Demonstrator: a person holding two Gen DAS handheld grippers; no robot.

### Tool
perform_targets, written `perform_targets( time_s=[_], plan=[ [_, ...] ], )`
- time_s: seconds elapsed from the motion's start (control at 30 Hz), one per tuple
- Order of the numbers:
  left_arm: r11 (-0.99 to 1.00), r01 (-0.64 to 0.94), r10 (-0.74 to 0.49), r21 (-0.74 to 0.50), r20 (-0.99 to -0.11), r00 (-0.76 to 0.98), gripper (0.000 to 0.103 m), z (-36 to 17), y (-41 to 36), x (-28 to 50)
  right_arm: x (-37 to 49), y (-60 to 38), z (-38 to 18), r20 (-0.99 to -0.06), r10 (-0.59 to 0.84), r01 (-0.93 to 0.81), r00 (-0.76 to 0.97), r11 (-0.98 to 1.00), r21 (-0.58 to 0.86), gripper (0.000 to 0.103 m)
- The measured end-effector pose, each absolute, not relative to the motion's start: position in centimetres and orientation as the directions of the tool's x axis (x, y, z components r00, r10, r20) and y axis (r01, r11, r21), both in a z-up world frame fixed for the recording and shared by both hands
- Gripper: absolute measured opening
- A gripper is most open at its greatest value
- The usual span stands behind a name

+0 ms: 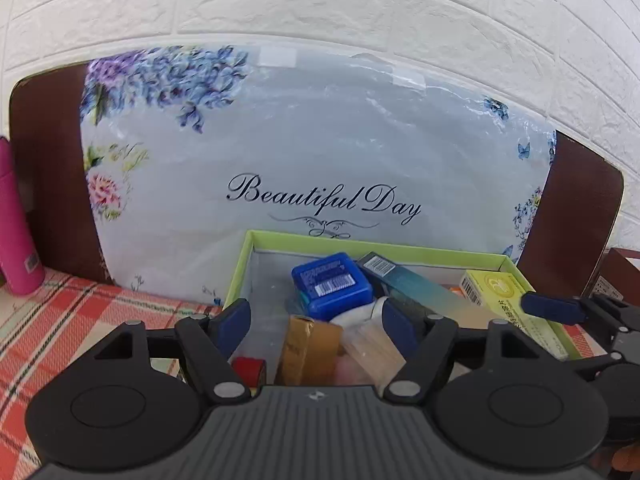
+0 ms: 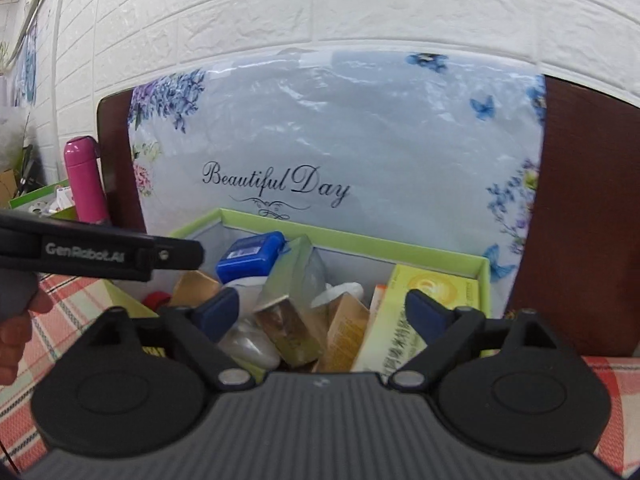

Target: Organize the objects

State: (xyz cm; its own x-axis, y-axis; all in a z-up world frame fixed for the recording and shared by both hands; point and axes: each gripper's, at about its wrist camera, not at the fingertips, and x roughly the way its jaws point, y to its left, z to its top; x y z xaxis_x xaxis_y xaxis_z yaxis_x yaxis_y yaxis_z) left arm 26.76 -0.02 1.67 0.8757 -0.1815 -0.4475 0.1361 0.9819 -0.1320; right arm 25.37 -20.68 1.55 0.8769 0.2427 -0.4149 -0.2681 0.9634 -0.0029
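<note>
A green-rimmed box (image 1: 372, 242) (image 2: 400, 240) on the plaid cloth holds several items: a blue case (image 1: 332, 286) (image 2: 252, 256), a teal carton (image 1: 416, 292), a yellow medicine box (image 1: 500, 300) (image 2: 424, 304), a gold box (image 1: 310, 350) (image 2: 348, 330), a clear-wrapped carton (image 2: 292, 308) and a white bottle (image 2: 250, 344). My left gripper (image 1: 316, 322) is open just above the box's near side, empty. My right gripper (image 2: 320, 312) is open over the box, the clear-wrapped carton between its fingers but not clamped. It also shows in the left wrist view (image 1: 554, 308).
A floral "Beautiful Day" cushion (image 1: 320, 152) leans on a brown chair back (image 1: 48, 168) behind the box. A pink bottle (image 1: 14, 236) (image 2: 84, 180) stands at the left. A small red item (image 1: 248, 370) lies by the box's near edge. A second green box (image 2: 44, 200) sits far left.
</note>
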Motion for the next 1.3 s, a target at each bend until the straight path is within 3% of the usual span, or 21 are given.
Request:
perform_targets(
  time_s=[0.17,0.27,0.43,0.53,0.7,0.87,1.3],
  plan=[
    [0.983,0.12,-0.172,-0.142,-0.457,0.873,0.077,2.3,-0.1,25.8,24.4,-21.7,1.9,-0.427,0.222,-0.231,0.877,0.972,0.033,0.103],
    [0.985,0.119,-0.161,-0.127,-0.409,0.898,0.079,3.7,-0.3,23.6,22.7,-22.5,3.3,-0.406,0.226,-0.217,0.886,0.974,0.068,0.103],
    [0.986,0.124,-0.16,-0.115,-0.395,0.905,0.097,6.3,-0.6,19.3,18.0,-23.3,6.0,-0.387,0.213,-0.195,0.897,0.977,0.086,0.103],
    [0.989,0.115,-0.145,-0.096,-0.415,0.898,0.101,6.7,-1.0,16.4,14.7,-23.6,6.9,-0.393,0.198,-0.179,0.898,0.98,0.085,0.103],
    [0.998,0.061,-0.062,-0.018,-0.498,0.865,0.101,5.7,-2.1,12.1,9.8,-23.2,6.4,-0.438,0.135,-0.123,0.889,0.991,0.056,0.103],
    [0.998,0.061,-0.06,-0.016,-0.545,0.836,0.101,4.4,-2.3,9.2,6.4,-23.0,4.8,-0.495,0.1,-0.085,0.863,0.995,0.052,0.103],
    [0.998,0.06,-0.042,0.013,-0.563,0.825,0.101,3.4,-2.1,5.7,2.5,-22.5,3.5,-0.536,0.055,-0.024,0.843,0.998,0.065,0.103]
  ],
)
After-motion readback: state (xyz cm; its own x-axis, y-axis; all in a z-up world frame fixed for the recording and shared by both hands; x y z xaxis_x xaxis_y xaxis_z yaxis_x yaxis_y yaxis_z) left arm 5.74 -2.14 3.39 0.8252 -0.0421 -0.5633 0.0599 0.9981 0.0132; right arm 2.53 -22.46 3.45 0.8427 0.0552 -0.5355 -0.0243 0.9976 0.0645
